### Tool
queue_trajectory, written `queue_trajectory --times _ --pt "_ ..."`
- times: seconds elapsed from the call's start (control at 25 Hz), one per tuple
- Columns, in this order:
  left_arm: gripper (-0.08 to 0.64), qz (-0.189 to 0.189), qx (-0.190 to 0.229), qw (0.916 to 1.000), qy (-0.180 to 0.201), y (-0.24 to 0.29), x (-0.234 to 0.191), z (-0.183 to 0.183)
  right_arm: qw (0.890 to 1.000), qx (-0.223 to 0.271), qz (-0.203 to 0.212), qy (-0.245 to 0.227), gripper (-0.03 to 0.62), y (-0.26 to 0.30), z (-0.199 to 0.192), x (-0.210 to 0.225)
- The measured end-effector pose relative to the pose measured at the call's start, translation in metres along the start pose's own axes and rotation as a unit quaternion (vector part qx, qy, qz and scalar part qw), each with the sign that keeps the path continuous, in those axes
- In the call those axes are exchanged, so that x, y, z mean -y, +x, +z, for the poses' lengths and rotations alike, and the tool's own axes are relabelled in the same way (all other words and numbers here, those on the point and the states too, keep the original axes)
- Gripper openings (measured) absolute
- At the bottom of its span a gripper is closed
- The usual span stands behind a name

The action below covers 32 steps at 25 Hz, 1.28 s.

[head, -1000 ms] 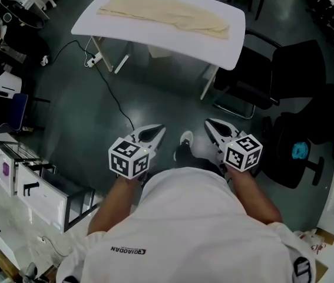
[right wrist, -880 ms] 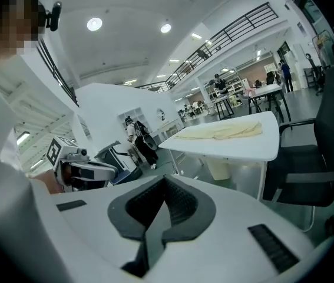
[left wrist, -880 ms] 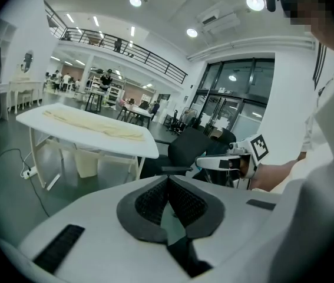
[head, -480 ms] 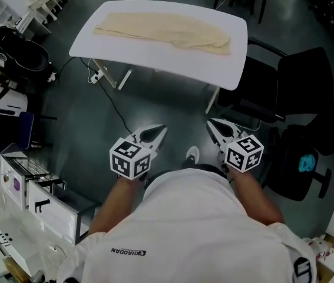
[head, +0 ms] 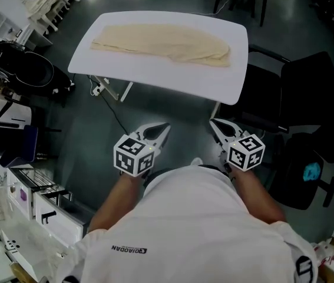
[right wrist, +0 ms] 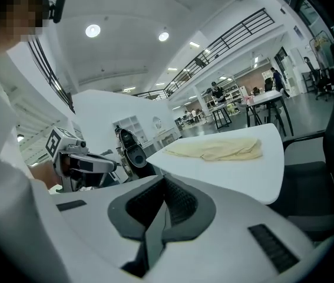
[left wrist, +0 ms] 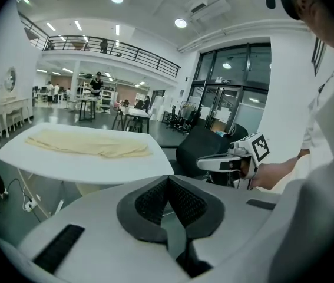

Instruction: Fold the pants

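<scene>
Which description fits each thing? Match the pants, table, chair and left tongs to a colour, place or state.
Things:
1 pants
2 table
3 chair
4 left tongs

Descriptions:
a black, beside the table
b shut, empty
c white
d cream, lying on the table

Pairs: 1-d, 2-c, 3-a, 4-b

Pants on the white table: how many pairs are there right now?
1. The cream cloth pants lie flat on the white rectangular table, toward its far edge; another pair underneath could be hidden.
</scene>
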<state>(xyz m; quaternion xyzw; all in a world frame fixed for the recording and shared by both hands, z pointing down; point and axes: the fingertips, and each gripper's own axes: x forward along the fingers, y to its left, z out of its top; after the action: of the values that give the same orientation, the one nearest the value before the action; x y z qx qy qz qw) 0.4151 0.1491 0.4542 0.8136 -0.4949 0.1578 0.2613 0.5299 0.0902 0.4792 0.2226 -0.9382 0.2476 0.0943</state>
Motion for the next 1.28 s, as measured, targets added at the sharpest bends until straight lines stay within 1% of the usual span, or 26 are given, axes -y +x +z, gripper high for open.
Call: queue_trajectory --times 0.16,0.28,0.52,0.72,0.92,1.04,1.16,1.28 --pt "0.028 0.004 0.001 1.0 0.003 0.015 -0.008 0.011 1.0 -0.003 0.002 -0.003 0.017 0.007 0.007 0.017" --pt "0.028 0.01 -0.001 0.9999 -0.005 0.018 -0.017 0.014 1.0 -0.005 0.004 -0.002 0.017 0.012 0.012 0.02" --pt "0.028 0.015 -0.005 0.9998 -0.015 0.026 -0.028 0.016 1.0 -0.015 0.004 0.006 0.017 0.018 0.009 0.029" --pt "0.028 0.004 -0.002 0.9999 -0.015 0.034 -0.044 0.022 1.0 -0.011 -0.007 0.009 0.017 0.032 0.014 0.036" --pt "0.028 -0.017 -0.005 0.9998 -0.011 0.052 -0.063 0.034 1.0 -0.006 -0.028 0.013 0.017 0.048 0.024 0.049" --pt "0.028 -0.028 -0.004 0.9996 -0.007 0.06 -0.082 0.048 0.999 -0.007 -0.038 0.014 0.017 0.063 0.032 0.054" --pt "0.028 -0.036 -0.006 0.9993 -0.001 0.067 -0.109 0.062 0.998 -0.012 -0.052 0.015 0.017 0.086 0.043 0.062" --pt "0.028 -0.035 -0.014 0.999 0.023 0.072 -0.14 0.077 0.997 -0.014 -0.07 0.026 0.017 0.113 0.053 0.072"
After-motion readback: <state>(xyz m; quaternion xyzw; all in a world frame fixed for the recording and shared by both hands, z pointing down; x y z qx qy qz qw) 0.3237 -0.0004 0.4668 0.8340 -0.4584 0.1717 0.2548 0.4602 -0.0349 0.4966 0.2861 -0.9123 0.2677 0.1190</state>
